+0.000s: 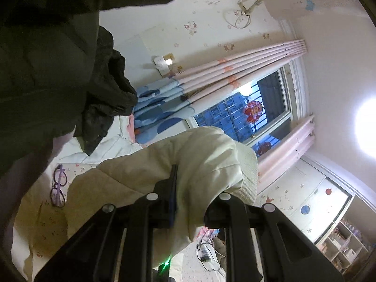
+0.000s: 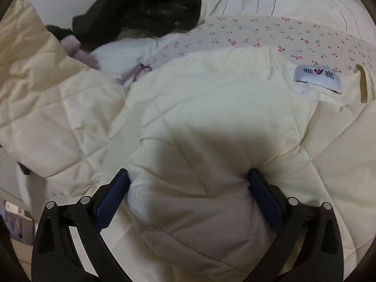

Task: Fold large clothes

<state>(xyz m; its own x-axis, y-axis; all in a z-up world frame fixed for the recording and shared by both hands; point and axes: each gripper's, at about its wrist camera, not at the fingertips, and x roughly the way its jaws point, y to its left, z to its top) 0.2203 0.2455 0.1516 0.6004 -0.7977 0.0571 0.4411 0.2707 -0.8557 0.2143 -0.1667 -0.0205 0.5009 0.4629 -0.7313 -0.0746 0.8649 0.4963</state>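
**A:** What does your left wrist view give you?

**B:** Your left gripper (image 1: 188, 188) has its jaws pinched nearly together on a fold of the cream quilted coat (image 1: 150, 171). The cloth is soft and puffy, and a ribbed knit cuff (image 1: 246, 176) hangs at its end, lifted in front of the window (image 1: 246, 108). One pair of purple glasses (image 1: 58, 188) lies on the cherry-print sheet (image 1: 44, 223) below. A dark, crinkled jacket (image 1: 105, 89) is bunched at the left. Pink pleated curtains (image 1: 235, 70) frame the window.

**A:** And your right wrist view?

**B:** Your right gripper (image 2: 188, 188) has its jaws standing wide, one blue pad (image 2: 112, 195) on each side of a thick padded bulge of the same coat (image 2: 199, 117), which is spread over the bed (image 2: 258, 37). I cannot tell whether the pads press it. The stitching makes diamond shapes. One grey label (image 2: 317, 77) on the coat carries two Chinese characters, 雅 and 鹿, with a red tick mark between them. The dark jacket (image 2: 145, 7) lies at the top left.
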